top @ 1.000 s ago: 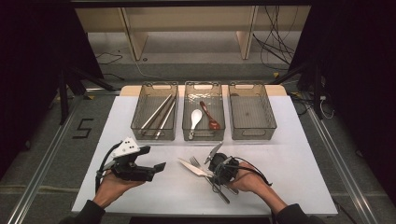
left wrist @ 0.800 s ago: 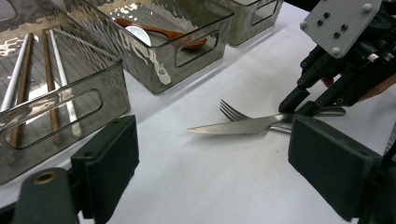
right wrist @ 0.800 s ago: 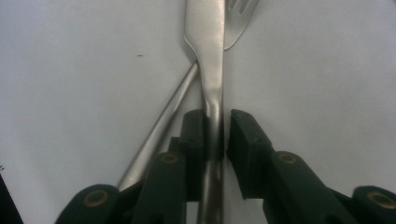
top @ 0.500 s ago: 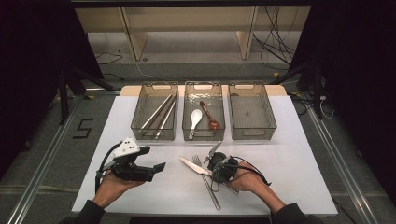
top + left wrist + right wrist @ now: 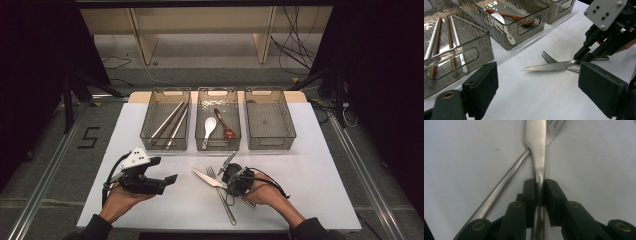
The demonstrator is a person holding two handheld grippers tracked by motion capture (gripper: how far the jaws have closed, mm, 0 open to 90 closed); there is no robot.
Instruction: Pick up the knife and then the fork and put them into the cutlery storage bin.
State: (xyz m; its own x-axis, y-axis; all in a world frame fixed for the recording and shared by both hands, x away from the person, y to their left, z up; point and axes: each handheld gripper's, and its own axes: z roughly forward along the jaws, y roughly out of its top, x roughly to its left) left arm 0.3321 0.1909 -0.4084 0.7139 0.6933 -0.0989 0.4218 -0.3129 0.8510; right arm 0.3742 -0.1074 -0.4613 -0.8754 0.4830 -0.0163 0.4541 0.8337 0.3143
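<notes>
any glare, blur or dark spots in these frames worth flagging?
High view: the table is lit evenly, the surroundings go near black. Left gripper view: glare ripples on the clear bins, its own jaws are soft up close, the knife is sharp. Right gripper view: the right gripper is shut on the knife handle, with a soft sheen on the blade and the fork slightly blurred.

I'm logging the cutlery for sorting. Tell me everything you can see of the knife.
The knife is plain silver metal, apparently one piece, with a smooth tapered blade and a narrow handle. It lies nearly level over the white table, its blade crossing above the fork. The right tongs have just closed on its handle, pads pressing both sides. Its blade points toward the open left tongs, which stand apart from it.
</notes>
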